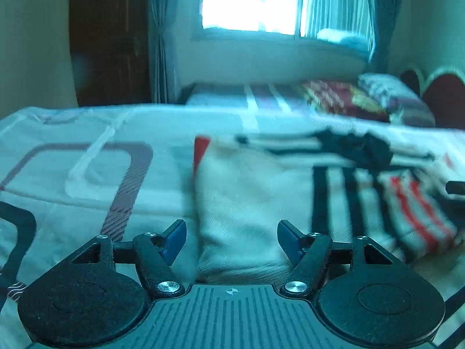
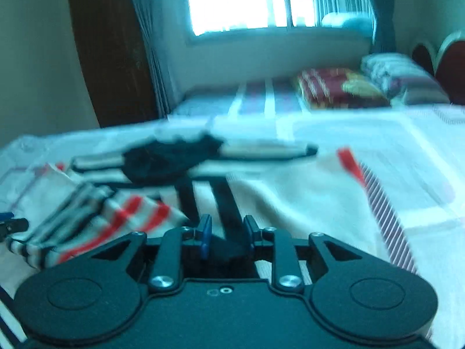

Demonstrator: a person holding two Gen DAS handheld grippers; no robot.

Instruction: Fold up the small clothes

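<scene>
Garment [image 2: 290, 203], cream with black stripes and red trim, is spread on the bed [image 1: 72, 133] near its front edge. The right gripper [image 2: 226, 232] is set low over a black stripe, jaws narrow, with dark fabric seemingly pinched between them, though blur prevents certainty. The left gripper [image 1: 231, 240] is held wide apart, nothing gripped. A one-sided pull could bunch the striped sleeve [image 2: 96, 221] and skew the fold.

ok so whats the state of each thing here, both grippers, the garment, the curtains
left gripper: open, empty, garment just ahead of it
right gripper: nearly shut; whether it pinches a black strip of the garment cannot be told
white garment: lying on the bed, striped part bunched up
curtains: drawn aside, window uncovered
</scene>
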